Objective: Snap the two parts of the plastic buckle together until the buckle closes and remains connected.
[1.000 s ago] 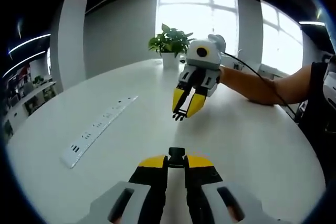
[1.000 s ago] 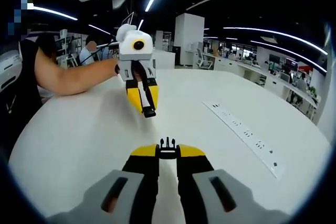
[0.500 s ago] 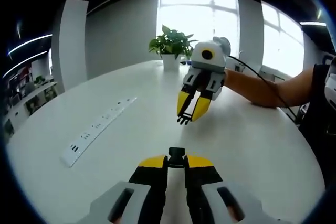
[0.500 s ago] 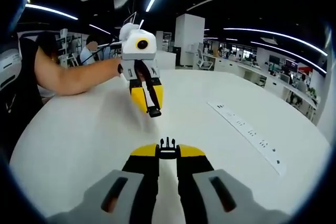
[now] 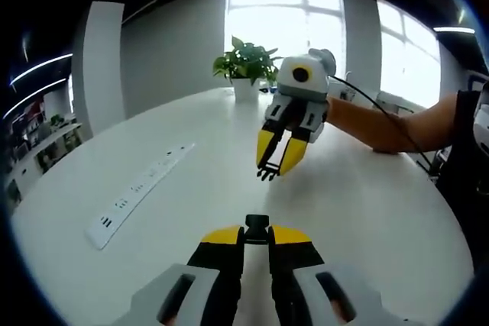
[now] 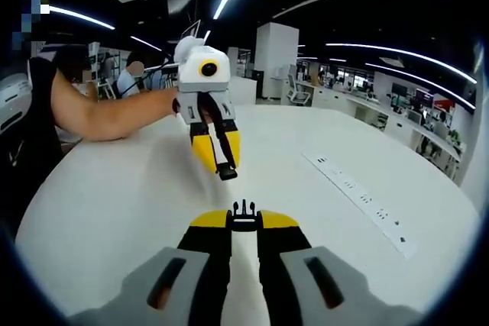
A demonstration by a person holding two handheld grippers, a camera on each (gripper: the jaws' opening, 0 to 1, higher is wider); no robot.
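Both grippers are clamped on buckle halves and held apart above the white table (image 5: 367, 211). L gripper (image 5: 257, 228), seen in the left gripper view w/ its yellow-tipped jaws rising from the bottom, is closed on the socket half of the black buckle (image 5: 257, 224), a small squarish black piece poking out between the tips. Same gripper appears in the right gripper view (image 6: 224, 164), coming in from the left, tilted down, w/ that black piece (image 6: 226, 173) at its tips. R gripper (image 6: 244, 215) is closed on the pronged half (image 6: 244, 208), its short black prongs sticking up past the yellow tips; in the left gripper view the same gripper (image 5: 271, 164) hangs over the table, angled down, prongs (image 5: 266, 175) at the tip end. The two halves are not touching; they sit well apart, roughly facing each other, neither resting on the table. A bare forearm (image 5: 382, 124) and a black cable lead away from the R gripper. A long white power strip (image 5: 137, 188) lies flat on the table, also seen in the right gripper view (image 6: 359, 198); its sockets are too small to read any markings. A potted green plant (image 5: 246, 62) stands at the far table edge by bright windows. No legible brand or writing anywhere. An office w/ desks and ceiling light strips lies behind, in the right gripper view.
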